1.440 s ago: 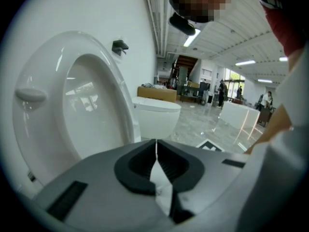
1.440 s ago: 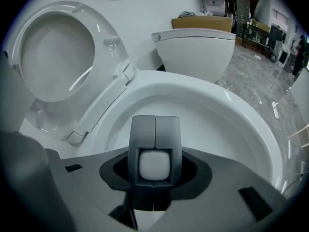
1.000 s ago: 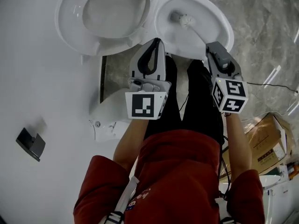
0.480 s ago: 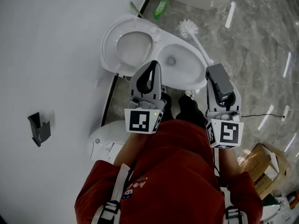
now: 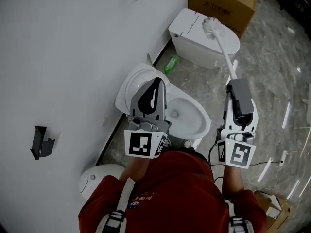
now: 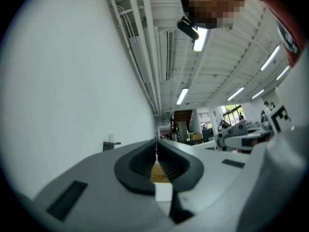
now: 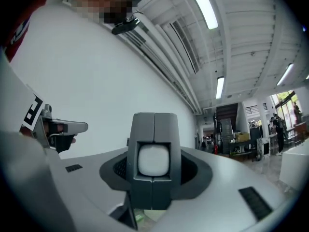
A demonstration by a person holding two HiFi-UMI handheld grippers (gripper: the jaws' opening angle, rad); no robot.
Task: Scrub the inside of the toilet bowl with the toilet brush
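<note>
1. Grey marbled floor [image 5: 272, 57] and a white wall [image 5: 73, 57] frame the scene. At the centre of the action, the right gripper [image 5: 231, 84] has its jaws clamped on the grip end of the toilet brush [image 5: 221, 46]. In the right gripper view that end shows as a grey block with a white face, filling the gap between the pads.
2. The left gripper [image 5: 156, 80] has its jaws pressed together with only a thin slit between them. It holds nothing.
3. Outward from the right jaws, the white handle runs to the bristle head [image 5: 210, 25]. The head shows against a second white fixture [image 5: 194, 40], near a cardboard box [image 5: 228, 6].
4. The brush is well apart from the toilet bowl [image 5: 206, 125], which stands open against the wall, below and between the 2 grippers.
5. The brush's long axis continues the right gripper's own line. In the head view it slants up and slightly left, with the bristles pointing away from the person and not toward the bowl.
6. Risk 1: the head is out over the floor and the other fixture, so a wet brush would likely drip there.
7. Risk 2: the grip sits at the very end of a long handle. A quick swing toward the bowl could twist the brush in the jaws or knock the head against the fixture or the box.
</note>
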